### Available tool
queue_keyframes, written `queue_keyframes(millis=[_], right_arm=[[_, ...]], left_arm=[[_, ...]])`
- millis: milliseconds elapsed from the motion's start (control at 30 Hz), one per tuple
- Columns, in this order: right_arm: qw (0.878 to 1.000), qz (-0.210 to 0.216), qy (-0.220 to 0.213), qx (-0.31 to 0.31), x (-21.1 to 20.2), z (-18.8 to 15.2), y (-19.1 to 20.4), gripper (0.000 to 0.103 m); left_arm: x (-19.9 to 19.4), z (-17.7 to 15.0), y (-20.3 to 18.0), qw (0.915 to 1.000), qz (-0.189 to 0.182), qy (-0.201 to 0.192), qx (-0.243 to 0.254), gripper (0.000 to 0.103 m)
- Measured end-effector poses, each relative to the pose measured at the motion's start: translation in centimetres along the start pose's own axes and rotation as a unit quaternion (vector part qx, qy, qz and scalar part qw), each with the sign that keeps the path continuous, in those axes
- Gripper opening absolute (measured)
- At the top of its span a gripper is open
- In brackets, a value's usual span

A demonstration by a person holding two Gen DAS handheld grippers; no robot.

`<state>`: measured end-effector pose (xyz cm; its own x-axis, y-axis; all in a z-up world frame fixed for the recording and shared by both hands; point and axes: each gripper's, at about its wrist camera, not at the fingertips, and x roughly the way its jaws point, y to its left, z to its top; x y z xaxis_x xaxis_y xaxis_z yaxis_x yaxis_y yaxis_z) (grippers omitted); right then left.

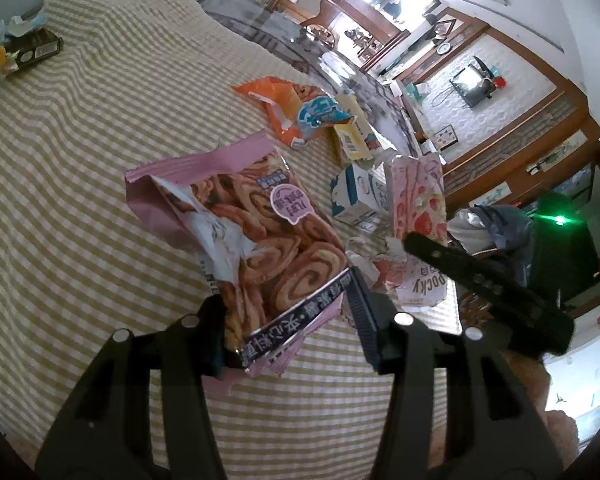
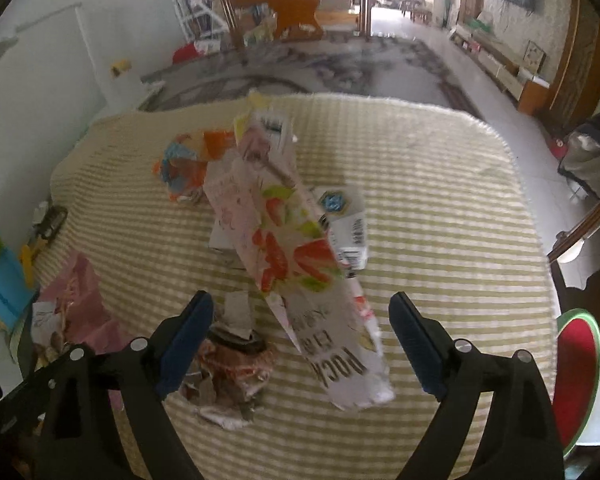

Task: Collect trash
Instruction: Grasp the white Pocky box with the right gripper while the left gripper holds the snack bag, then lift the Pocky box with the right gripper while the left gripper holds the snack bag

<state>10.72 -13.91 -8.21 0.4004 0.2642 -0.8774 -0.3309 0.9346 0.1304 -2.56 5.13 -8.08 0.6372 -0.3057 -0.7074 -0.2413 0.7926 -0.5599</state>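
A counter (image 2: 440, 208) draped in a yellow-and-white checked cloth (image 1: 100, 152) carries the litter. On it lie an orange snack wrapper (image 1: 280, 100), a yellow packet (image 1: 354, 132), a small white-and-blue carton (image 1: 356, 196) and a pink strawberry Pocky box (image 2: 300, 256), clustered near the middle. Torn paper and crumpled scraps (image 2: 232, 376) sit beside them. A dark box (image 1: 36, 50) rests well apart, near the cloth's far corner.
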Motion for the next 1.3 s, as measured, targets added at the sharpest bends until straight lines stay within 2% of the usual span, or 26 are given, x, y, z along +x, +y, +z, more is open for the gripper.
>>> queue_keyframes(millis=[67,100,167,200,267,333,667,733,967,1100,1300], right_arm=[[1.000,-0.008,0.011,-0.010,0.9,-0.1,0.4,0.069],[1.000,-0.012,0.014,-0.017,1.2,-0.3,0.6,0.056],[0.999,-0.020,0.004,-0.033,1.1,-0.5,1.1,0.048],[0.999,-0.019,0.002,-0.037,0.9,-0.7,1.1,0.039],[0.999,-0.014,-0.003,-0.037,0.4,-0.8,1.0,0.037],[0.999,-0.002,-0.011,-0.035,-0.3,-0.9,0.9,0.030],[0.998,0.045,-0.038,-0.022,-4.1,-2.1,0.7,0.028],[0.998,0.054,-0.036,-0.020,-4.6,-2.5,0.6,0.025],[0.998,0.057,-0.008,0.021,-4.5,-4.4,-2.4,0.025],[0.997,0.042,0.027,0.061,-2.8,-5.3,-4.9,0.033],[0.999,-0.034,0.015,0.034,-2.2,-5.6,-4.9,0.067]], left_arm=[[0.0,-0.1,0.1,1.0000,-0.002,0.002,-0.001,0.049],[0.1,-0.1,0.1,1.0000,-0.003,0.003,-0.001,0.049],[0.2,-0.1,0.1,1.0000,-0.004,0.006,-0.001,0.049],[0.3,-0.1,0.1,1.0000,-0.005,0.008,-0.001,0.049],[0.4,-0.1,0.0,0.9999,-0.005,0.011,-0.002,0.049],[0.6,-0.1,0.0,0.9999,-0.004,0.014,-0.003,0.049],[1.2,-0.1,0.1,0.9997,0.002,0.023,-0.003,0.049],[1.3,-0.2,0.1,0.9997,0.003,0.025,-0.002,0.049],[1.5,-0.3,0.0,0.9996,0.006,0.027,-0.001,0.050],[1.6,-0.3,0.0,0.9996,0.008,0.028,0.001,0.050],[1.8,-0.4,-0.1,0.9995,0.012,0.030,0.006,0.051]])
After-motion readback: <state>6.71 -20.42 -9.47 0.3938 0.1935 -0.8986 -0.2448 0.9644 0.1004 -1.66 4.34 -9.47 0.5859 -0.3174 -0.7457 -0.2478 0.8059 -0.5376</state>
